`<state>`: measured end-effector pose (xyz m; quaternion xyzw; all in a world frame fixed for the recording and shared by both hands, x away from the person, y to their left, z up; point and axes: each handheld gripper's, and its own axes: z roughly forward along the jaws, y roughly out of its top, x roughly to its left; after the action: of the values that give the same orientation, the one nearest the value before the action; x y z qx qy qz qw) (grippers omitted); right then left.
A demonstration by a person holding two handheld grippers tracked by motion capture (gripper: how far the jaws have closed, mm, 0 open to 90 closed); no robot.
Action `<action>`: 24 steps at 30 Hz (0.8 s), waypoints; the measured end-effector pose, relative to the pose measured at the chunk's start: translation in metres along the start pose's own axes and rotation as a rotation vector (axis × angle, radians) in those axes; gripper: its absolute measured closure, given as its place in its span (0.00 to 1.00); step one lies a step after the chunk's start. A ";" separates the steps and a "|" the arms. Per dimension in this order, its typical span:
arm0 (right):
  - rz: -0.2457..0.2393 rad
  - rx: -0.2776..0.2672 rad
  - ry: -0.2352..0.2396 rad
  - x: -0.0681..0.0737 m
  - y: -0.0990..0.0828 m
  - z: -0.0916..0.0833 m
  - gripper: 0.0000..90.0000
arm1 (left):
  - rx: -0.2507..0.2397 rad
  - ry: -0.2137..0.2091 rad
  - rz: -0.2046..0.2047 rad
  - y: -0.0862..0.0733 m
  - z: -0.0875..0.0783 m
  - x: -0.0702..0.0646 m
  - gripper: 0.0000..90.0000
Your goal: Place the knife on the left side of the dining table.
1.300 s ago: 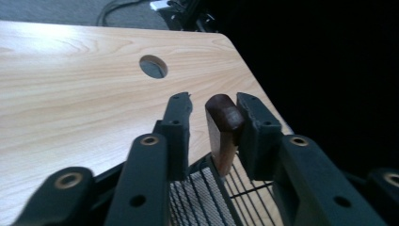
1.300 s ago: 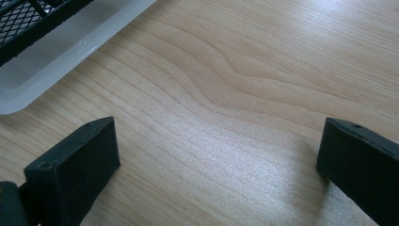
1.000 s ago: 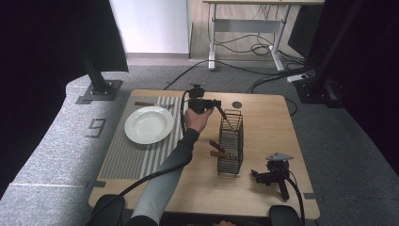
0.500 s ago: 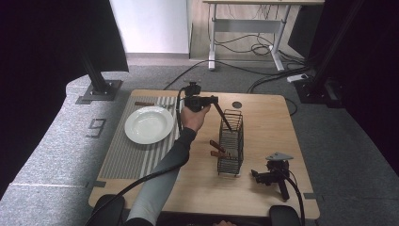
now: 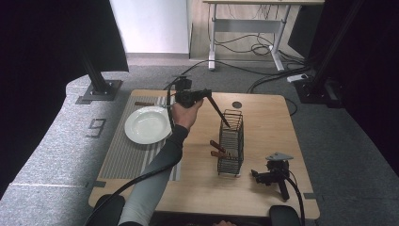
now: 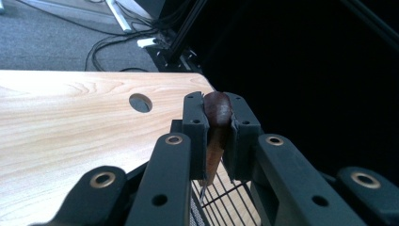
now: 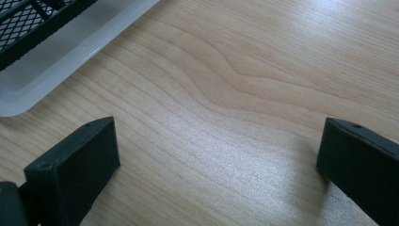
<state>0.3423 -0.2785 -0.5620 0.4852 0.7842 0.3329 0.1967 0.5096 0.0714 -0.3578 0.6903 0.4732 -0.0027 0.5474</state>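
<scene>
My left gripper [image 5: 206, 95] is held above the table's far middle, shut on the brown handle of a utensil [image 5: 219, 113]. The utensil slants down to the right, and its lower end is at the top rim of the black wire basket [image 5: 231, 143]. In the left gripper view the pads clamp the wooden handle [image 6: 214, 157] of my left gripper [image 6: 217, 117], with basket wires [image 6: 221, 193] just below. Two more brown handles [image 5: 217, 149] poke out of the basket's left side. My right gripper [image 5: 259, 176] lies on the table at the front right, open, nothing between its fingers [image 7: 216, 132].
A white plate [image 5: 147, 125] sits on a striped grey placemat [image 5: 127, 160] at the left. Another brown-handled utensil [image 5: 144, 103] lies beyond the plate. A white tray edge [image 7: 70, 56] under the basket is close to my right gripper. A round hole [image 5: 236, 104] marks the tabletop.
My left gripper has risen and shifted slightly left with the utensil, drawing its lower end up toward the basket's rim. The right gripper has not moved.
</scene>
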 end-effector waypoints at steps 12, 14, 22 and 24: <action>-0.002 0.000 0.000 0.000 0.000 0.000 0.00 | -0.056 0.000 0.013 0.013 -0.035 -0.008 0.89; -0.002 0.001 0.001 0.000 0.000 0.000 0.00 | -0.065 0.003 0.014 0.014 -0.042 -0.008 0.89; 0.000 0.002 0.001 0.000 0.000 0.000 0.00 | -0.103 0.008 0.016 0.016 -0.067 -0.008 0.89; 0.000 0.002 0.001 0.000 0.000 0.000 0.00 | -0.116 0.016 0.015 0.016 -0.073 -0.007 0.89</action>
<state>0.3422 -0.2786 -0.5618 0.4850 0.7848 0.3325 0.1959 0.4786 0.1230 -0.3132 0.6609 0.4718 0.0342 0.5826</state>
